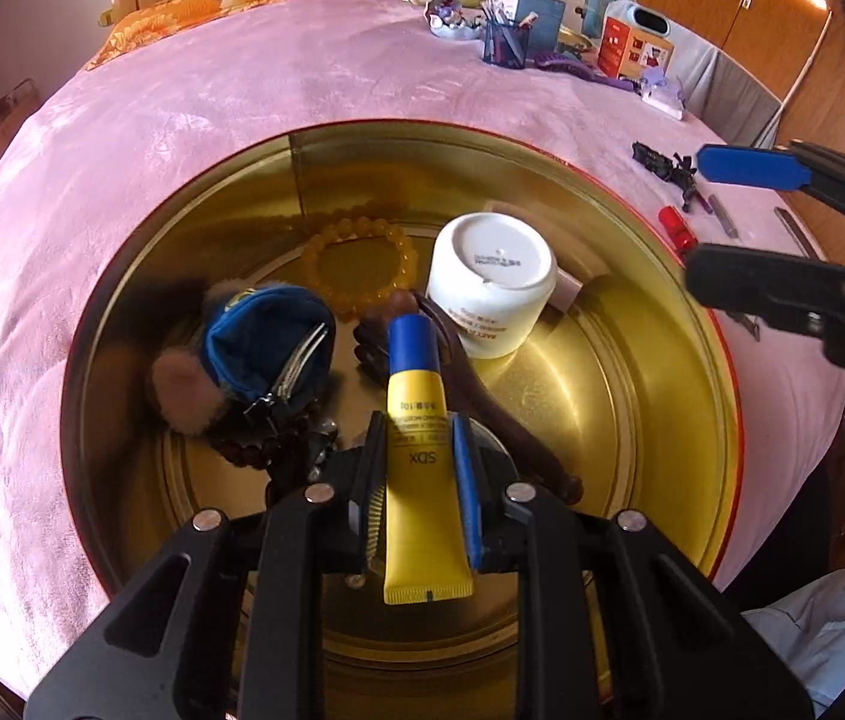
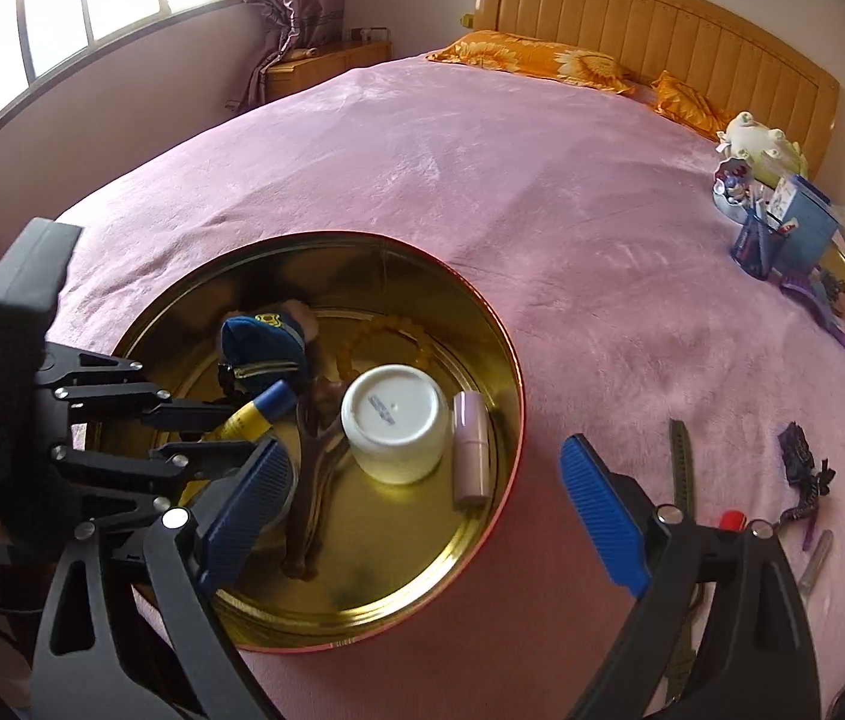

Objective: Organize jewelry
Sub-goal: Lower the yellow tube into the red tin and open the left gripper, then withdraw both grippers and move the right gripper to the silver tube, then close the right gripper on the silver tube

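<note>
My left gripper (image 1: 419,450) is shut on a yellow tube with a blue cap (image 1: 419,420) and holds it over the round gold tin (image 1: 632,396). The tube also shows in the right wrist view (image 2: 257,411), held by the left gripper (image 2: 224,435). In the tin lie an amber bead bracelet (image 1: 356,264), a blue pouch (image 1: 260,342), a white jar (image 1: 491,282), a dark wooden slingshot (image 2: 314,480) and a pink tube (image 2: 470,450). My right gripper (image 2: 422,516) is open and empty, over the tin's near right rim (image 2: 506,360). It shows at the right in the left wrist view (image 1: 722,222).
The tin sits on a pink bedspread (image 2: 482,168). Right of it lie a dark strap (image 2: 683,468), a black hair ornament (image 2: 800,462), a red-capped item (image 2: 731,521) and thin clips (image 2: 815,558). A pen cup (image 2: 755,246), boxes and a purple brush (image 2: 812,300) stand far right.
</note>
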Action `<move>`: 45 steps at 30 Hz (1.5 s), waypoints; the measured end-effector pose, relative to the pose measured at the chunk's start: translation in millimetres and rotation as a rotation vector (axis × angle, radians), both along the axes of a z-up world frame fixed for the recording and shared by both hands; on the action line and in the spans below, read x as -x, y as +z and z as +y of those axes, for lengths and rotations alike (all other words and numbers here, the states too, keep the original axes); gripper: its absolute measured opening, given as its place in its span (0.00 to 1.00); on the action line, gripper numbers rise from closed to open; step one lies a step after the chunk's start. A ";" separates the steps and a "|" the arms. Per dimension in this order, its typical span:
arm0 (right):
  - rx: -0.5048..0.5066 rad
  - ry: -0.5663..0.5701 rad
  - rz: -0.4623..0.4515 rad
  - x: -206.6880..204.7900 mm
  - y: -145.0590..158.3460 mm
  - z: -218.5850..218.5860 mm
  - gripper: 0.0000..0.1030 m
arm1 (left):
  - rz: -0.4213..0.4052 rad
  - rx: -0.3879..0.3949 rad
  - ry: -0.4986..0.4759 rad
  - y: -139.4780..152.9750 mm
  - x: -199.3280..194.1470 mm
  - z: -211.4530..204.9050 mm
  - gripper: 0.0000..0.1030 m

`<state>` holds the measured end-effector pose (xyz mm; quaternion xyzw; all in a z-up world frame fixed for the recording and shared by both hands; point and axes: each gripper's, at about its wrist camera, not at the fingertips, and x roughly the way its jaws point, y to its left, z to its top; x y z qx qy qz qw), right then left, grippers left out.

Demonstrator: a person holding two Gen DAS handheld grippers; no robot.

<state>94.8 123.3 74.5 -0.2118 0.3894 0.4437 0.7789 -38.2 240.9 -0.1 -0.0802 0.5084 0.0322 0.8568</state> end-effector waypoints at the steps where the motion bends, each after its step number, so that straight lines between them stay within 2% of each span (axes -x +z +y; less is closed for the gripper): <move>1: -0.007 -0.008 -0.003 3.1 0.5 -7.0 0.91 | 0.026 -0.006 -0.008 -2.6 -4.2 -1.6 0.22; 4: -0.027 -0.018 -0.013 9.9 3.0 -25.7 0.91 | 0.067 -0.032 -0.006 -5.2 -10.4 -6.0 0.24; 5: -0.033 -0.020 -0.013 11.9 3.2 -30.0 0.91 | 0.066 -0.034 0.003 -4.0 -11.1 -6.9 0.38; 6: -0.039 -0.021 -0.012 13.0 3.2 -34.7 0.91 | 0.060 -0.034 0.014 -1.9 -10.9 -7.8 0.61; 7: -0.048 -0.023 -0.008 13.0 3.2 -39.3 0.92 | 0.045 -0.042 0.029 1.5 -9.8 -9.2 0.68; 9: -0.070 -0.035 0.008 10.7 2.5 -49.7 0.92 | -0.001 -0.058 0.060 11.6 -6.2 -13.7 0.70; 13: -0.113 -0.099 0.028 -4.3 -3.1 -78.0 0.93 | -0.096 0.021 0.073 29.2 -7.9 -27.7 0.78; 16: -0.120 -0.200 0.053 -25.2 -16.7 -110.6 0.93 | -0.144 0.060 0.095 36.4 -20.4 -43.5 0.78; 20: -0.125 -0.366 0.099 -60.0 -35.5 -168.0 0.93 | -0.133 0.056 0.053 37.5 -55.9 -80.6 0.78; 24: -0.114 -0.503 0.088 -89.7 -45.2 -223.1 0.93 | -0.142 0.052 -0.016 37.0 -97.4 -123.0 0.78; 27: -0.092 -0.584 0.068 -113.3 -51.0 -254.9 0.93 | -0.140 0.011 -0.047 33.5 -128.9 -152.4 0.79; 30: -0.070 -0.635 0.054 -138.9 -59.8 -278.0 0.93 | -0.121 0.035 -0.079 26.0 -159.9 -173.7 0.79; 37: -0.018 -0.691 0.030 -207.9 -82.6 -289.3 0.93 | -0.073 -0.037 -0.103 4.8 -228.5 -202.8 0.79; 41: 0.065 -0.697 0.017 -239.9 -103.7 -273.2 0.92 | -0.038 -0.013 -0.075 -12.0 -255.8 -205.3 0.79; 42: 0.090 -0.702 0.016 -245.8 -110.1 -269.9 0.91 | -0.028 -0.006 -0.071 -15.6 -259.1 -205.5 0.79; 43: 0.107 -0.703 0.019 -249.4 -116.0 -267.8 0.76 | -0.019 0.002 -0.071 -18.7 -261.2 -206.3 0.79; 44: 0.126 -0.706 0.030 -252.6 -122.2 -266.5 0.48 | -0.016 0.005 -0.075 -21.3 -262.7 -208.1 0.79; 45: 0.146 -0.711 0.048 -255.1 -128.4 -265.6 0.39 | -0.015 0.003 -0.080 -22.8 -262.4 -209.4 0.79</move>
